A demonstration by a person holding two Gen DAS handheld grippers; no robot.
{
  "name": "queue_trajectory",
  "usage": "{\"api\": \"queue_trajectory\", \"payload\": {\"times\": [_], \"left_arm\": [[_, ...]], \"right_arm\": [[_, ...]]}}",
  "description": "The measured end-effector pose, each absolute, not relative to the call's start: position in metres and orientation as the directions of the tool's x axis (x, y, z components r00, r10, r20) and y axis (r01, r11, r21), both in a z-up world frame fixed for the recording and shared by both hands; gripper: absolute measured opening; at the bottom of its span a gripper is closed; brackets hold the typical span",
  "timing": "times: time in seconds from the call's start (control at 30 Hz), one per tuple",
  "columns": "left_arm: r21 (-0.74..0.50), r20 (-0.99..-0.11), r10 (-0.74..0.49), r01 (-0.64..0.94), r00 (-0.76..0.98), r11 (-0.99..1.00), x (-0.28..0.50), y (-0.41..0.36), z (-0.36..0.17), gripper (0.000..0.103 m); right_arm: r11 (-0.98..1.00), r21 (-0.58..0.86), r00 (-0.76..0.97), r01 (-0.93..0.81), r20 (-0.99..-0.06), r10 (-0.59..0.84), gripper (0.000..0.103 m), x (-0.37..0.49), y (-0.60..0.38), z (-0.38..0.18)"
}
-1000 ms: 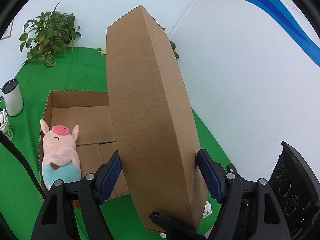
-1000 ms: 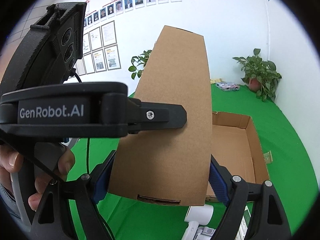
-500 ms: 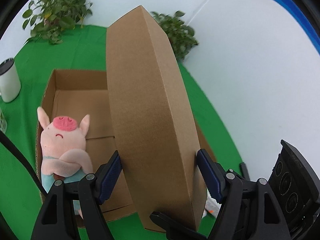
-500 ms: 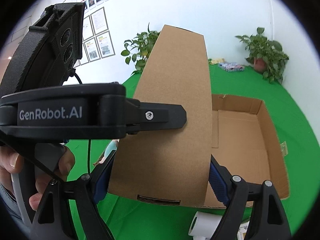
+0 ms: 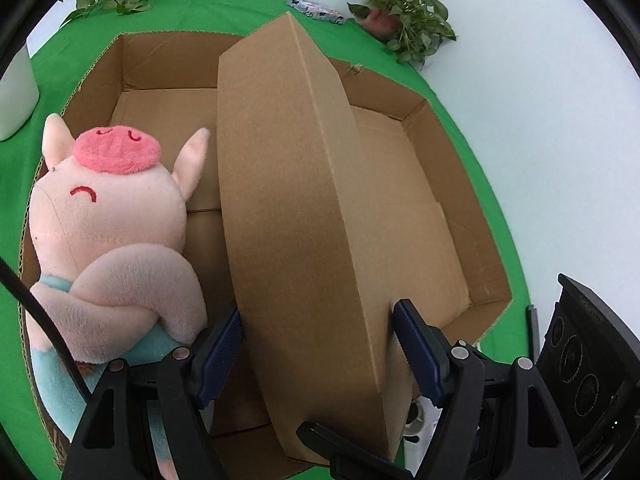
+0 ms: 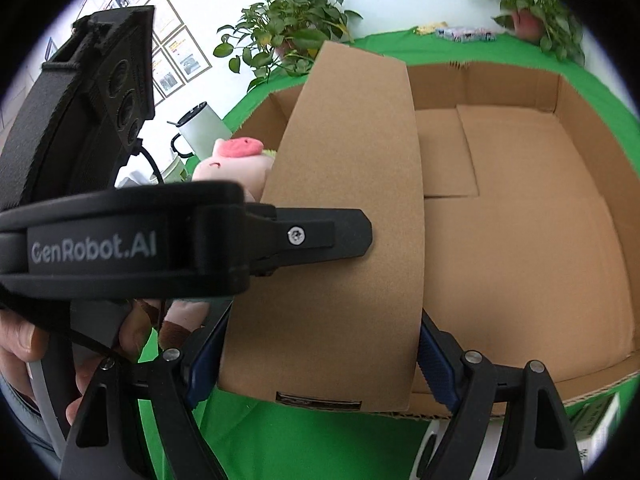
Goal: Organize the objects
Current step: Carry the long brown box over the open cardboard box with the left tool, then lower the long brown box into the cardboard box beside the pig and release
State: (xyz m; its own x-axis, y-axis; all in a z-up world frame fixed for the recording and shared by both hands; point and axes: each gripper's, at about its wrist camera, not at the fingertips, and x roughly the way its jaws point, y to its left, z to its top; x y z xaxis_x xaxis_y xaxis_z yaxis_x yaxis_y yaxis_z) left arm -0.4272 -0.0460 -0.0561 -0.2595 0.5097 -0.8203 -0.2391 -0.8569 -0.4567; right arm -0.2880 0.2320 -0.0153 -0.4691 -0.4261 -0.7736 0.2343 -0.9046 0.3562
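A flat closed brown cardboard box [image 5: 304, 216] is held on edge by both grippers. My left gripper [image 5: 320, 348] is shut on its near end, blue pads on both faces. My right gripper [image 6: 320, 356] is shut on the same flat box [image 6: 348, 240]. It hangs over a large open cardboard carton [image 5: 460, 184] on the green cloth. A pink plush pig [image 5: 116, 232] lies in the carton's left part; it also shows in the right wrist view [image 6: 232, 164], mostly hidden behind the left gripper's body.
Potted plants [image 5: 404, 20] [image 6: 288, 36] stand at the back by the white wall. A white mug [image 6: 202, 128] and cups sit left of the carton [image 6: 560, 200]. A white roll [image 6: 436, 436] and a small packet [image 6: 596, 420] lie at the carton's near edge.
Both grippers have carried the flat box forward and down, from in front of the carton to over its inside. The pig and carton now look much closer.
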Motion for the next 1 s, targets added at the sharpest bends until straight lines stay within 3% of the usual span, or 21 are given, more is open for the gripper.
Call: {"api": "queue_trajectory", "payload": {"times": [0.2,0.47,0.63,0.77,1.0], "left_arm": [[-0.421,-0.853,0.462,-0.206,-0.241,-0.884,-0.432,-0.04,-0.062,0.073],[-0.413,-0.847,0.447,-0.173,-0.287,-0.894,-0.419,-0.062,-0.048,0.058],[-0.43,-0.829,0.468,-0.187,-0.306,-0.883,-0.414,-0.073,-0.047,0.053],[-0.438,-0.822,0.469,-0.169,-0.322,-0.883,-0.414,-0.082,-0.048,0.041],[-0.502,-0.78,0.525,-0.16,-0.341,-0.85,-0.409,-0.101,-0.041,0.04]], "right_arm": [[-0.887,0.411,-0.449,0.211,-0.765,-0.461,0.083,-0.282,0.237,-0.02],[-0.946,0.265,-0.437,0.184,-0.841,-0.32,0.082,-0.282,0.225,-0.025],[-0.937,0.255,-0.41,0.238,-0.848,-0.335,0.087,-0.274,0.215,-0.025],[-0.925,0.303,-0.419,0.23,-0.827,-0.375,0.087,-0.266,0.225,-0.016],[-0.933,0.283,-0.424,0.222,-0.834,-0.354,0.087,-0.259,0.225,-0.014]]}}
